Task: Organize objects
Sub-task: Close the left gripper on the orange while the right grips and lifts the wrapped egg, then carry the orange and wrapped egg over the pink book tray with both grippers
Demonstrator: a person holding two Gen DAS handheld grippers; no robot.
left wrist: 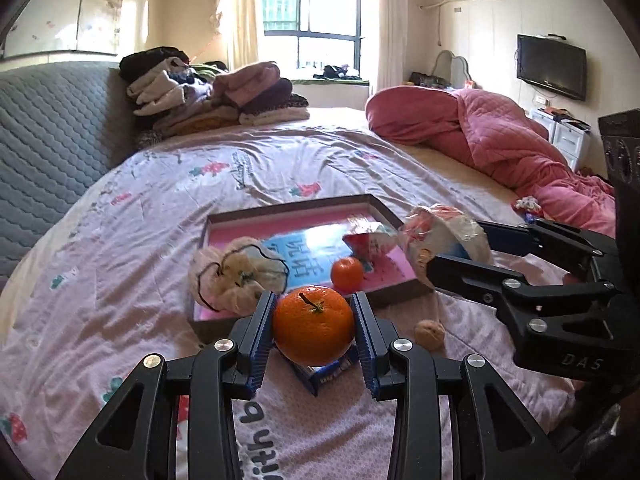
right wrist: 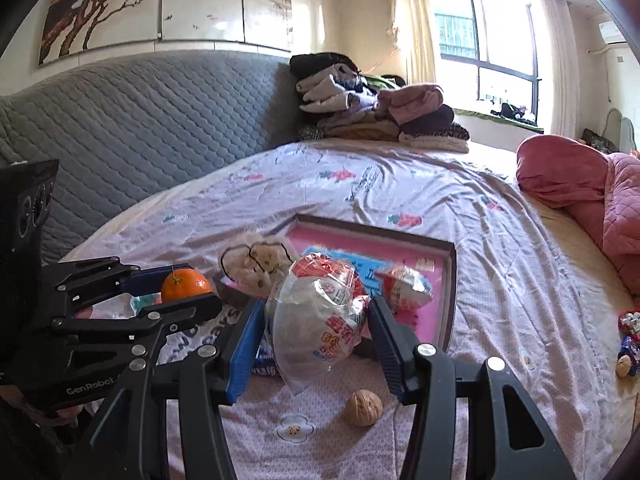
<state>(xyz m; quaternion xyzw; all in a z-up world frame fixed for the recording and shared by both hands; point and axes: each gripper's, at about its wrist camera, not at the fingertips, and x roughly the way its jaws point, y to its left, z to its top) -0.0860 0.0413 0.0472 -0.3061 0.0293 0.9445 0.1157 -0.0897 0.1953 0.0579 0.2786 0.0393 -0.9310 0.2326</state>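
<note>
My left gripper (left wrist: pixel 314 330) is shut on an orange tangerine (left wrist: pixel 312 330), held above the bed just in front of the brown tray's near edge. The tangerine also shows in the right wrist view (right wrist: pixel 186 284). My right gripper (right wrist: pixel 318 330) is shut on a clear plastic snack bag (right wrist: pixel 320 320), held over the tray's near right corner; the bag also shows in the left wrist view (left wrist: pixel 440 234). The brown tray (left wrist: pixel 372 202) has a pink bottom and holds a second tangerine (left wrist: pixel 347 274), a cloth pouch (left wrist: pixel 236 276) and a red-white wrapped snack (left wrist: pixel 370 242).
A walnut (left wrist: pixel 429 334) (right wrist: pixel 363 407) lies on the bedspread near the tray. A blue snack packet (left wrist: pixel 326 374) lies under the held tangerine. More wrapped snacks (right wrist: pixel 630 334) lie at the right. Folded clothes (left wrist: pixel 212 94) and a pink quilt (left wrist: pixel 500 136) sit farther back.
</note>
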